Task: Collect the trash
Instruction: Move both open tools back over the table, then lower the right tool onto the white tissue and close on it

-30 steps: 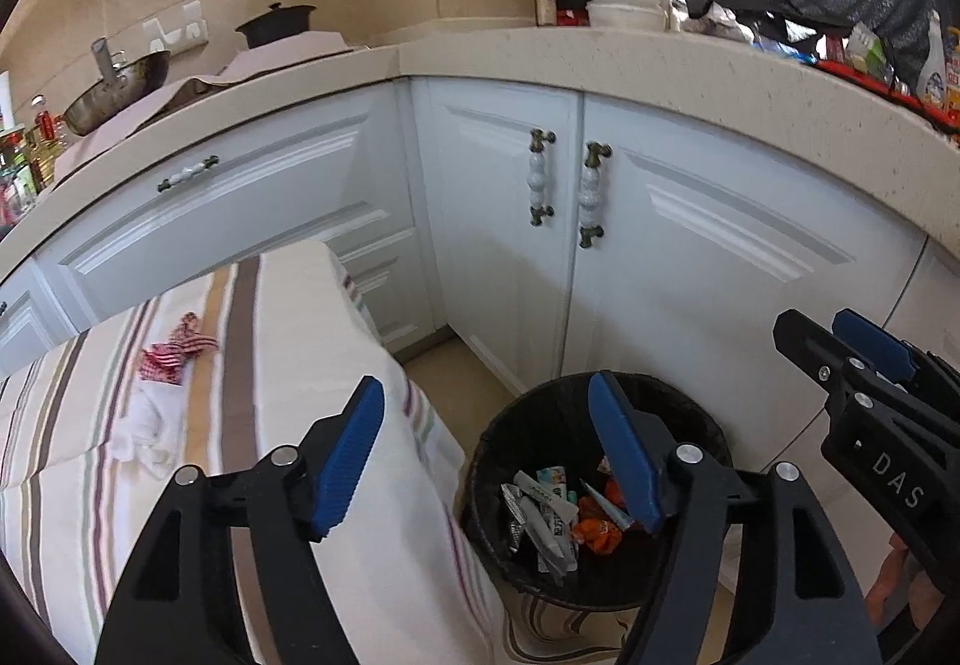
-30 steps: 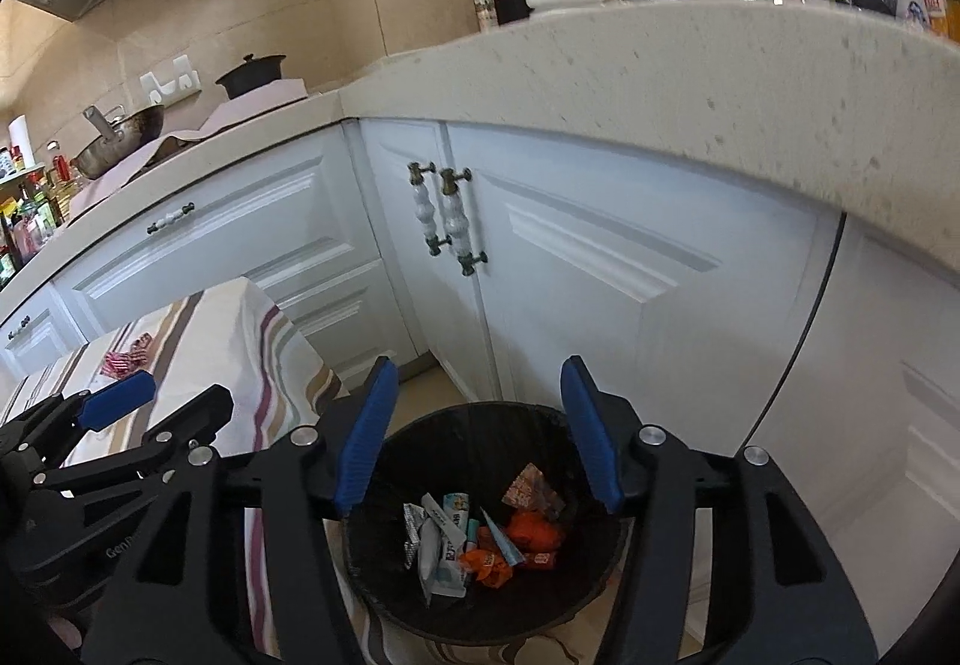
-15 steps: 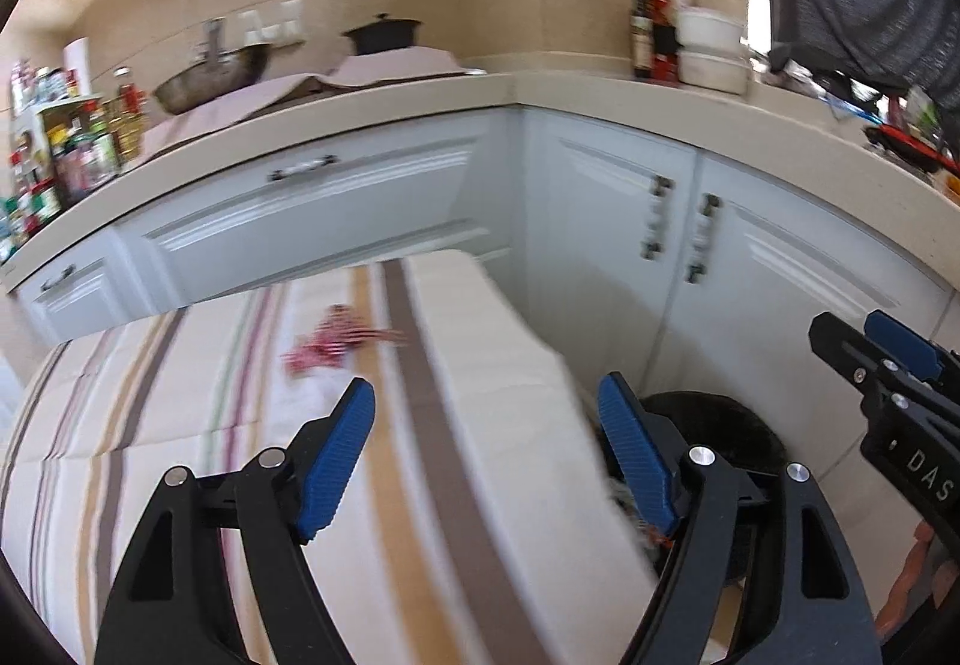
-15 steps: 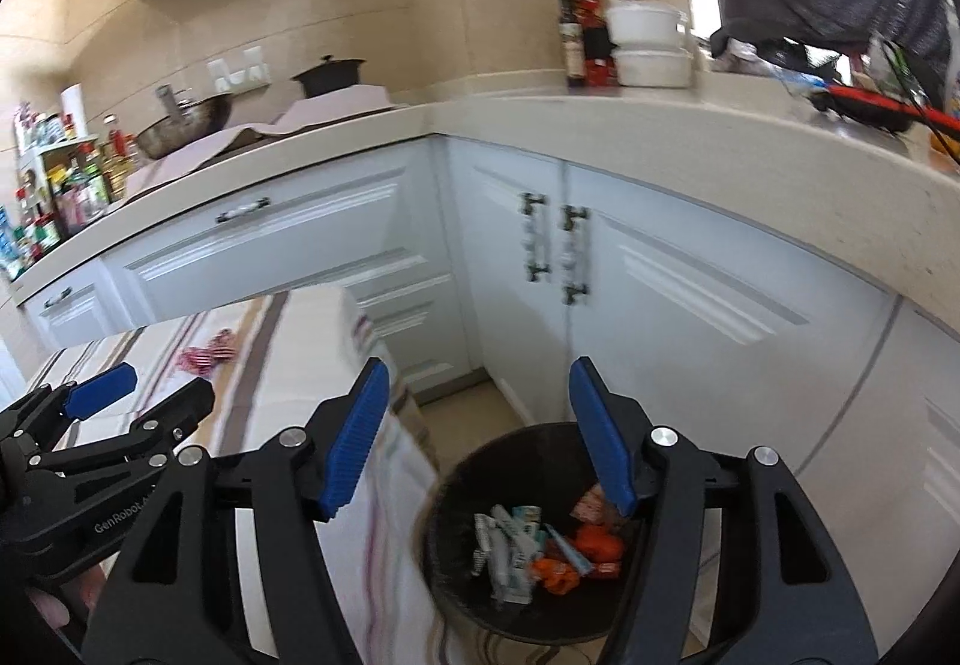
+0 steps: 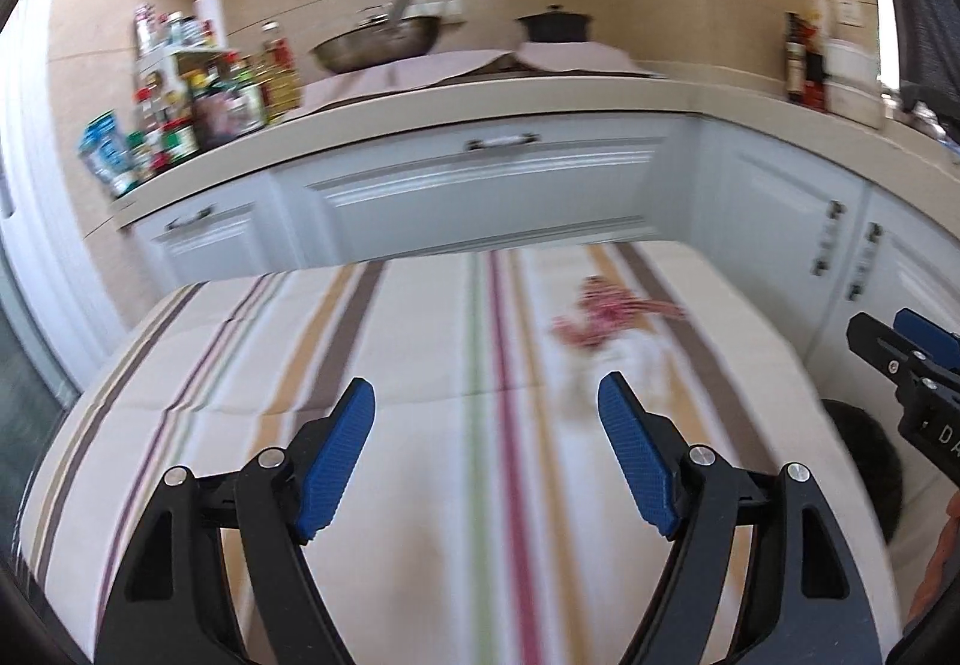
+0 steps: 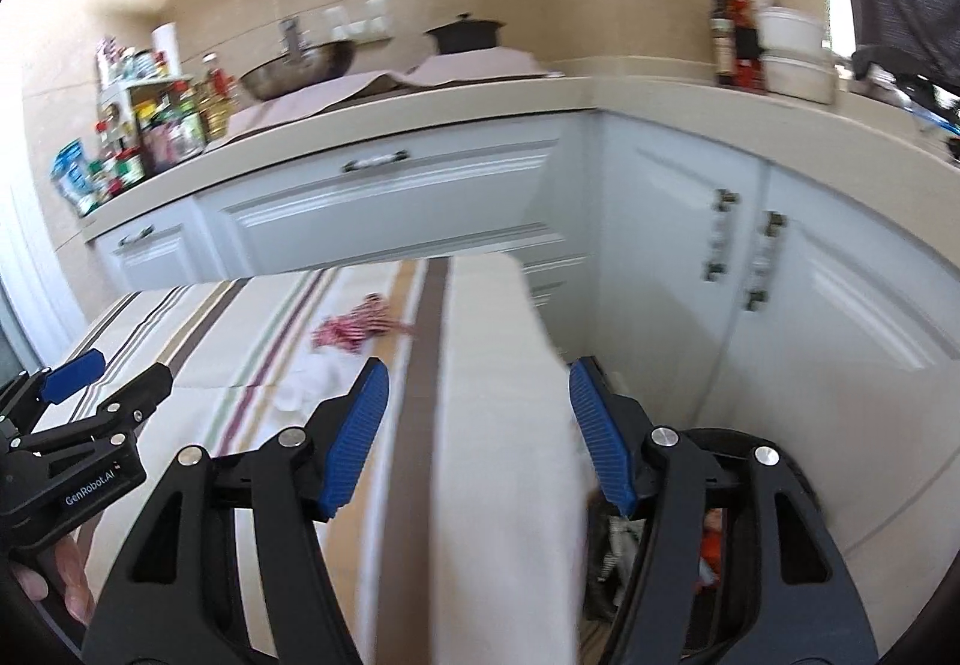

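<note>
A crumpled red-and-white wrapper (image 5: 606, 312) (image 6: 354, 328) lies on the striped tablecloth (image 5: 420, 365) (image 6: 492, 425), with a white crumpled tissue (image 5: 624, 359) (image 6: 312, 383) just in front of it. My left gripper (image 5: 486, 401) is open over the cloth, nothing between its blue pads; the wrapper lies ahead and to the right. My right gripper (image 6: 477, 383) is open above the table's right edge. The black bin (image 6: 780, 491) (image 5: 864, 461) holding several wrappers sits on the floor beside the table, partly hidden behind the right fingers.
White cabinets (image 5: 492, 191) run under a beige L-shaped counter (image 6: 420, 107) behind the table. On the counter stand a wok (image 5: 378, 42), a black pot (image 5: 555, 26), bottles and a spice rack (image 5: 180, 107). A hand (image 6: 66, 581) holds the left gripper.
Both grippers have swung left from over the bin toward the table. The bin has slid to the right edge of each view and the wrapper has come nearer the centre.
</note>
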{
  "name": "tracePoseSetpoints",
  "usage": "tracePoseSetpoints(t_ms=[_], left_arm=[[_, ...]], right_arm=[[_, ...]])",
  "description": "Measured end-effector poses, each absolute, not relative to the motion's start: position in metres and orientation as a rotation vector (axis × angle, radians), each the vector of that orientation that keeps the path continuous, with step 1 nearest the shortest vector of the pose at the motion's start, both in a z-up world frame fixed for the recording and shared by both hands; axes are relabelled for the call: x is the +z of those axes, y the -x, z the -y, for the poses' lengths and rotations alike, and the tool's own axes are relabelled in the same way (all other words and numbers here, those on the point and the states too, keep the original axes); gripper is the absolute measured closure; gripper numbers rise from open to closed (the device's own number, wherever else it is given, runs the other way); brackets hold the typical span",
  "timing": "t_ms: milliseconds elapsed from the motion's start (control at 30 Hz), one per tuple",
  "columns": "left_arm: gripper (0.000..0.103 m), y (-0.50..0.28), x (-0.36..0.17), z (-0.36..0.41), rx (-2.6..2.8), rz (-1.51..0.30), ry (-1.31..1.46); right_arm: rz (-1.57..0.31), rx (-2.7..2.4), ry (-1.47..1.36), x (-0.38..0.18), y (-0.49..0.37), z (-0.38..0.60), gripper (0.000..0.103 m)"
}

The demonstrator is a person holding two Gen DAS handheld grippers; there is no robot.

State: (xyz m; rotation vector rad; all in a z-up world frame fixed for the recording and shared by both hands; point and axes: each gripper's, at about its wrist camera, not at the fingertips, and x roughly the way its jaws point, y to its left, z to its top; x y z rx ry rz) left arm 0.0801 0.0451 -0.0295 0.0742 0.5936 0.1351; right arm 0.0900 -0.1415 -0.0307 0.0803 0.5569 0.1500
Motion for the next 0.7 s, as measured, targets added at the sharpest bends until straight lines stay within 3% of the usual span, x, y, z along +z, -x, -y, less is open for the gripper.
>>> tracePoseSetpoints(t_ms=[700], left_arm=[[0.028,-0.085,-0.053,-0.15,0.316,-0.657,0.018]], right_arm=[[-0.714,0.252,-0.007,-0.066,-0.154,0.036,0.042]])
